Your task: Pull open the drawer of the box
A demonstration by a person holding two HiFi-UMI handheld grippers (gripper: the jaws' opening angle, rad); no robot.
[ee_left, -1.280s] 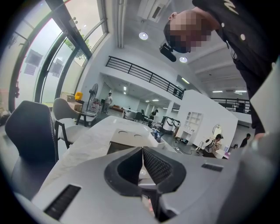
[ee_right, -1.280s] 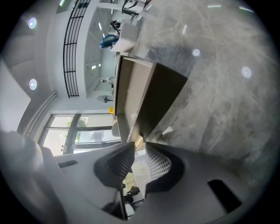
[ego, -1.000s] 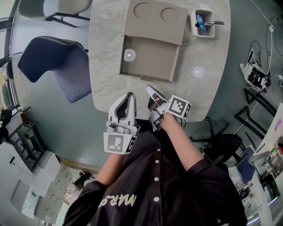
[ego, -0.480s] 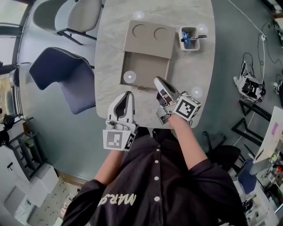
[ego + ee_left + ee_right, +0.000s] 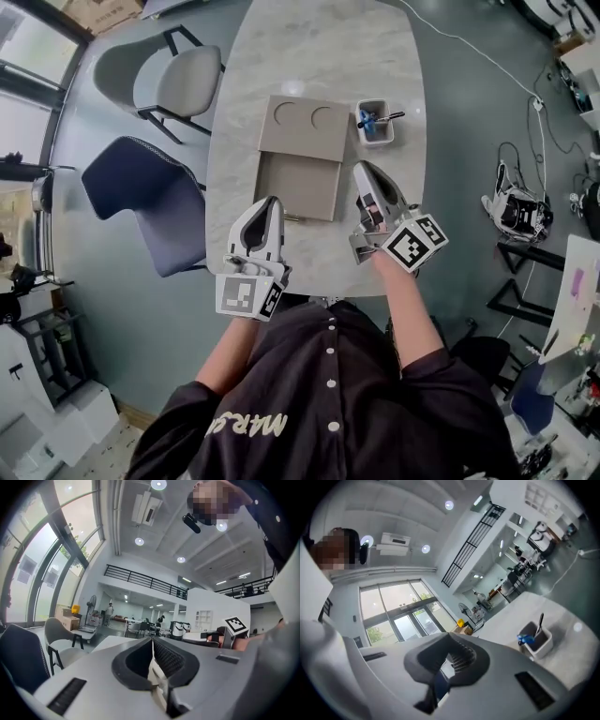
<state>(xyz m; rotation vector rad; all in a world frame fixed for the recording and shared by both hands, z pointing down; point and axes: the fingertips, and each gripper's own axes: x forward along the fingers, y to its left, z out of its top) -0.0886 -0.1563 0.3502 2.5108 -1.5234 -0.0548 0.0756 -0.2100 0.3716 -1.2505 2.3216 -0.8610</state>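
Left gripper (image 5: 269, 206), jaws clenched on nothing, hangs at 7 o'clock of the open drawer (image 5: 298, 186); right gripper (image 5: 367, 176) likewise (2 jaws together, empty) at 3 o'clock.

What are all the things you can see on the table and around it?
Table: one, pale marble, middle.
Box: one, tan, on the table, two round dents on top.
Drawer: one, tan, pulled out towards the person.
Tub: one, white, right of the box.
Pen: one, black, in the tub.
Grey chair: one, left of the table.
Dark blue chair: one, left, nearer.
Left gripper: one, white, shut, empty.
Right gripper: one, white, shut, empty.
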